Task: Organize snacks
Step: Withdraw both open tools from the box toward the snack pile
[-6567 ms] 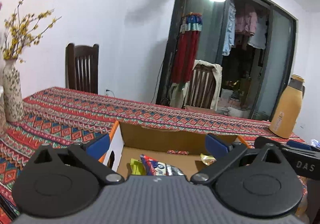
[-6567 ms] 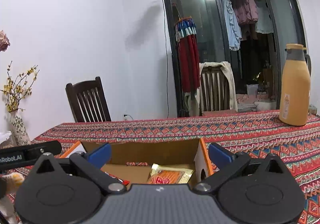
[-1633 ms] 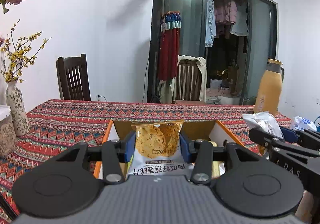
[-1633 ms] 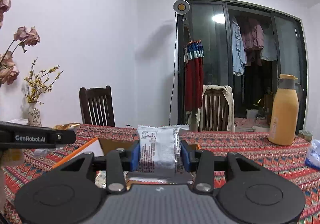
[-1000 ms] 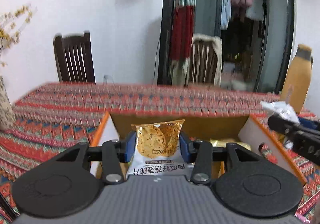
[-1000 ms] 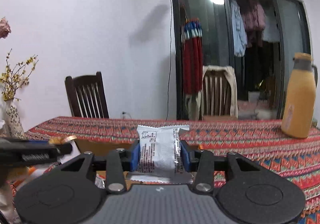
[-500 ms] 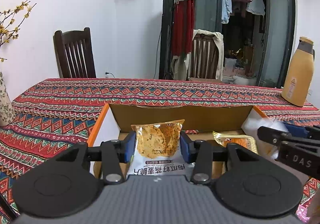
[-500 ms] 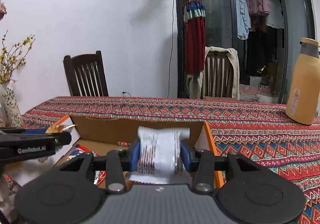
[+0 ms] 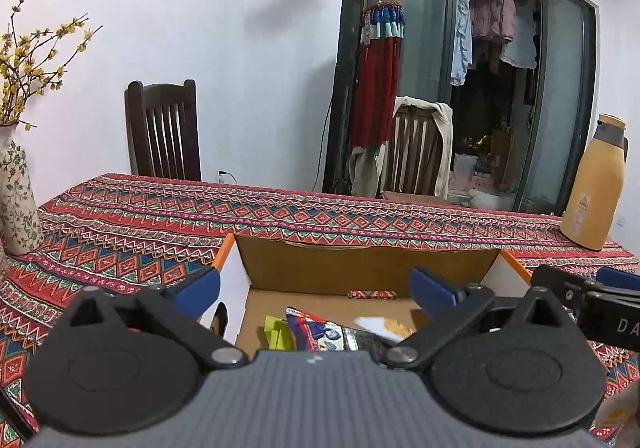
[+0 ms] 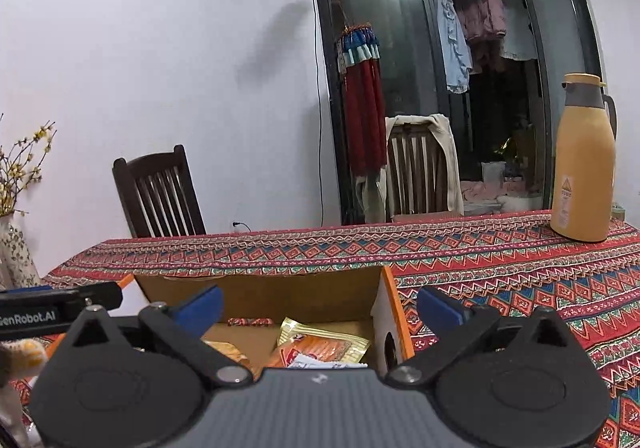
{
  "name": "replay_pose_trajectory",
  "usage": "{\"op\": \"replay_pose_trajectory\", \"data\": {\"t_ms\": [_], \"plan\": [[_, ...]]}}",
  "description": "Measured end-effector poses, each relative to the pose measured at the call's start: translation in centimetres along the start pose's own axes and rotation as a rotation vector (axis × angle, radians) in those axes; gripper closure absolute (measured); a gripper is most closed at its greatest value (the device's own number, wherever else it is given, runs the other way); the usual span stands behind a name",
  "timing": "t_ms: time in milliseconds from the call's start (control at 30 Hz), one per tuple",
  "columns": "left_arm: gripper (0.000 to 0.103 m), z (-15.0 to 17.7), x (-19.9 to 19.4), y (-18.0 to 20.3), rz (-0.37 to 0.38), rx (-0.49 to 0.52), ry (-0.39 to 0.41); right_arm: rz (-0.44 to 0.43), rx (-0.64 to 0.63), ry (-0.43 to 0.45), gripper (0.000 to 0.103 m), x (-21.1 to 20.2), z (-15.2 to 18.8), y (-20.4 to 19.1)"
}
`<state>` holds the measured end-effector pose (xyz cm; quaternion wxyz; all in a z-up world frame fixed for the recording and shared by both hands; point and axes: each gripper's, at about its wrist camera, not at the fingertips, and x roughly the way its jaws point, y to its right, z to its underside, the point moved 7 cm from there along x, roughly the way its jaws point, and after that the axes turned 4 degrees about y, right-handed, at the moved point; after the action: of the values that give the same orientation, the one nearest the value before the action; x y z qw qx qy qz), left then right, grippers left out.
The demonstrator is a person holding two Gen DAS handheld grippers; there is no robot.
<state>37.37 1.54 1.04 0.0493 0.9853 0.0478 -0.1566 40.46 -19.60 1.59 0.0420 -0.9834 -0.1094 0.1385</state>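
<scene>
My left gripper (image 9: pixel 316 288) jaws are opening, spread wide, nothing between the blue pads; same for my right gripper (image 10: pixel 318 306). Half a second ago each clamped a snack: the left a cracker packet, the right a white wrapper. Both are released now. Cardboard box (image 9: pixel 360 264), orange-edged with white sides, sits on the patterned woven tablecloth (image 9: pixel 160 224). Inside: glossy blue-red packet (image 9: pixel 316 332), green pack (image 9: pixel 276 330), a blurred white-orange packet (image 9: pixel 384 328), possibly the cracker one. Right view shows a gold sausage pack (image 10: pixel 320 344).
</scene>
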Motion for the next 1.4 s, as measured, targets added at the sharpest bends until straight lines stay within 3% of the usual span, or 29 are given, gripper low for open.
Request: {"op": "replay_pose_trajectory", "data": {"t_ms": [300, 500, 733, 1067, 1400], "plan": [[0.000, -0.7, -1.5, 0.6, 0.020, 0.013, 0.036, -0.008, -0.009, 0.045, 0.000, -1.4, -0.9, -0.4], [0.000, -1.9, -4.3, 0.8, 0.034, 0.003, 0.083, 0.002, -0.014, 0.080, 0.000, -3.2, -2.2, -0.6], [0.000, -1.2, -7.4, 0.6, 0.038, 0.022, 0.086, 0.002, -0.034, 0.086, 0.000, -6.5, -1.6, -1.1], [0.000, 2.3, -11.4, -0.2, 0.058, 0.056, 0.043, 0.008, -0.051, 0.047, 0.000, -11.5, 2.0, -1.5], [0.000, 7.6, -13.6, -1.9, 0.051, 0.053, -0.028, 0.037, -0.046, -0.011, 0.000, -15.6, 8.2, -0.7]]}}
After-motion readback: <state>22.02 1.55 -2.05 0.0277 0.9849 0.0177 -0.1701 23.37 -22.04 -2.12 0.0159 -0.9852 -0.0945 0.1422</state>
